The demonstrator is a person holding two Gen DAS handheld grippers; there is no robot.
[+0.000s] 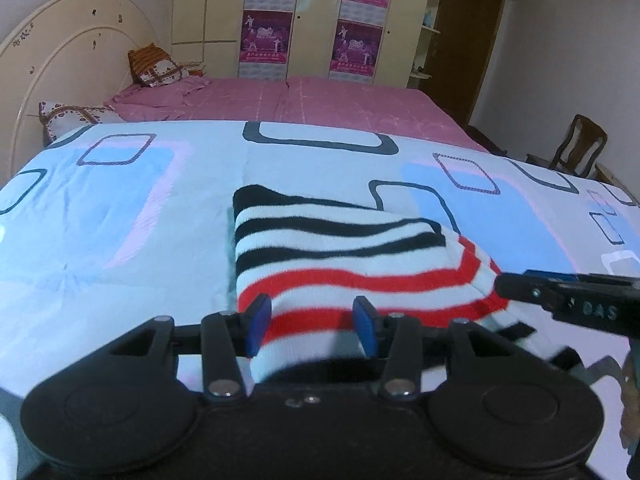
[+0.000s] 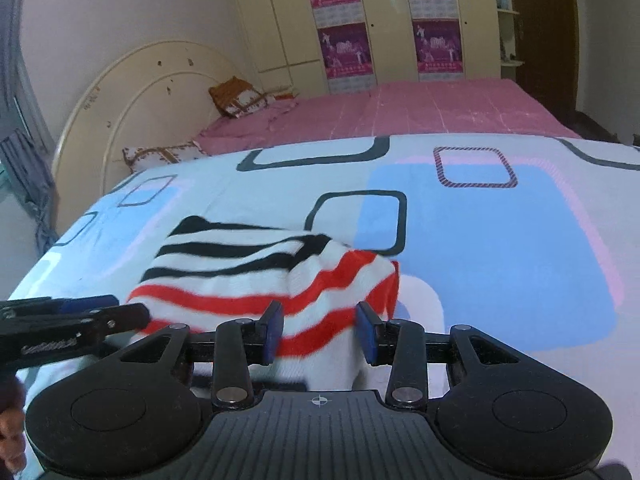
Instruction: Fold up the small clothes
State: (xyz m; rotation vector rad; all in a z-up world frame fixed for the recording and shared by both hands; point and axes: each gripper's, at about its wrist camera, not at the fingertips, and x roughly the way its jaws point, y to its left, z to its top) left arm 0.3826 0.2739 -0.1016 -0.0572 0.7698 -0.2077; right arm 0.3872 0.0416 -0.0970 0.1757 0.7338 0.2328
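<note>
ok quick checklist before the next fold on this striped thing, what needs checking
1. Left gripper grip: the striped garment fills the gap between its blue pads; ok.
2. Right gripper grip: the red-striped edge sits between its pads; ok.
3. Both grippers on the near edge, side by side: ok.
4. Far black-striped end lying on the patterned sheet: ok.
5. Sheet beyond the garment has room for the fold: ok.
6. Whether each gripper holds one layer or several: cannot tell, the fabric bunches at the pads.
</note>
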